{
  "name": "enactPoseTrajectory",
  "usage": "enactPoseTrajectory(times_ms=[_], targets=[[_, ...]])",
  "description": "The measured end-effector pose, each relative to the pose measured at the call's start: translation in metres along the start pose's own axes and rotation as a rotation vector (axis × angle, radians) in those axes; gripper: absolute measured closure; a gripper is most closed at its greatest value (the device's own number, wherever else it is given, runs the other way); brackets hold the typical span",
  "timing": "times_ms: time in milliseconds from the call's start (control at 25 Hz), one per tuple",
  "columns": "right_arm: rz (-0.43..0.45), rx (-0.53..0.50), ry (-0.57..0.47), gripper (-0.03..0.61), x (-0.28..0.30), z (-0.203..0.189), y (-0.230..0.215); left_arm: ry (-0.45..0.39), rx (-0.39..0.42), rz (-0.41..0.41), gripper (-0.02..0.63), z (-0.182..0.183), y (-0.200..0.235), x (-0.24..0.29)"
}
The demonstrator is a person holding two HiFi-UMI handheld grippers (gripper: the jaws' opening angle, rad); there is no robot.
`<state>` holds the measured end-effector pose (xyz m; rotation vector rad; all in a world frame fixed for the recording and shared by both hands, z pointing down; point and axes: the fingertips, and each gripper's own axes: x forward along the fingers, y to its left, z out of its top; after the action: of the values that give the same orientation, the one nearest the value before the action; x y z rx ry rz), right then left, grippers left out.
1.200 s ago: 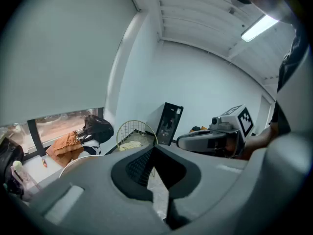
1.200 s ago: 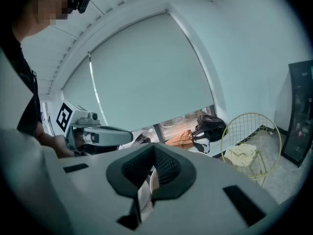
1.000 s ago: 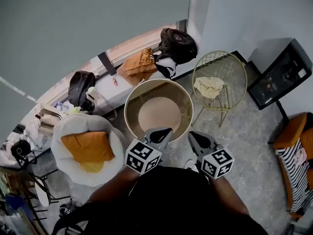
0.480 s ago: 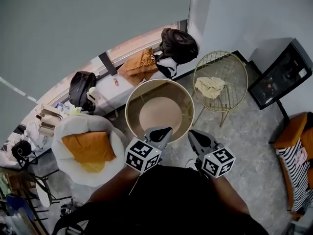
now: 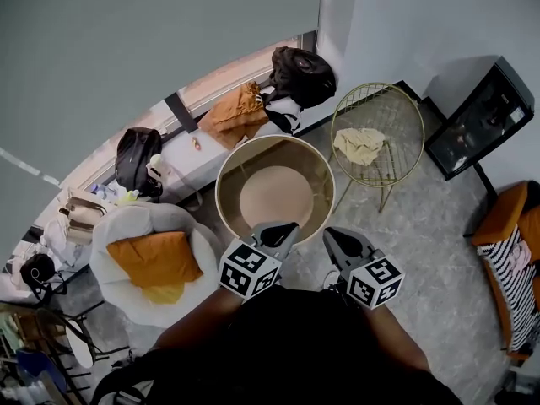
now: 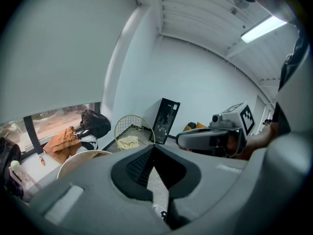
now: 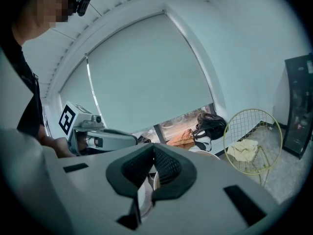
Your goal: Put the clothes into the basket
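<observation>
A round tan basket stands open on the floor just ahead of both grippers, and I see nothing in it. A pale yellow cloth lies on a gold wire stand to its right. An orange garment lies on the window ledge behind it. My left gripper hovers at the basket's near rim, shut with nothing in it. My right gripper is beside it, also shut and empty. In the left gripper view the pads meet at the gripper's tip. The right gripper's pads meet too.
A black backpack sits on the ledge by the orange garment. A white round seat with an orange cushion stands left of the basket. A black cabinet and an orange chair with striped fabric are at the right.
</observation>
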<state>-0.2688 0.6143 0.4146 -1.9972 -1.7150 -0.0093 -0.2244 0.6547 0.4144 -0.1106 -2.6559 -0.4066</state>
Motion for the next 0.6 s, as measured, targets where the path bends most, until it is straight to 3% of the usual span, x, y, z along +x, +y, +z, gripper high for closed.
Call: enactPoseTrajectory(times_ms=[600], targets=[[-0.199,0.074,-0.014,0.563,-0.033,-0.033,0.005,0.054,0.067,-0.157,0.614,-0.028,-0.020,0.003]])
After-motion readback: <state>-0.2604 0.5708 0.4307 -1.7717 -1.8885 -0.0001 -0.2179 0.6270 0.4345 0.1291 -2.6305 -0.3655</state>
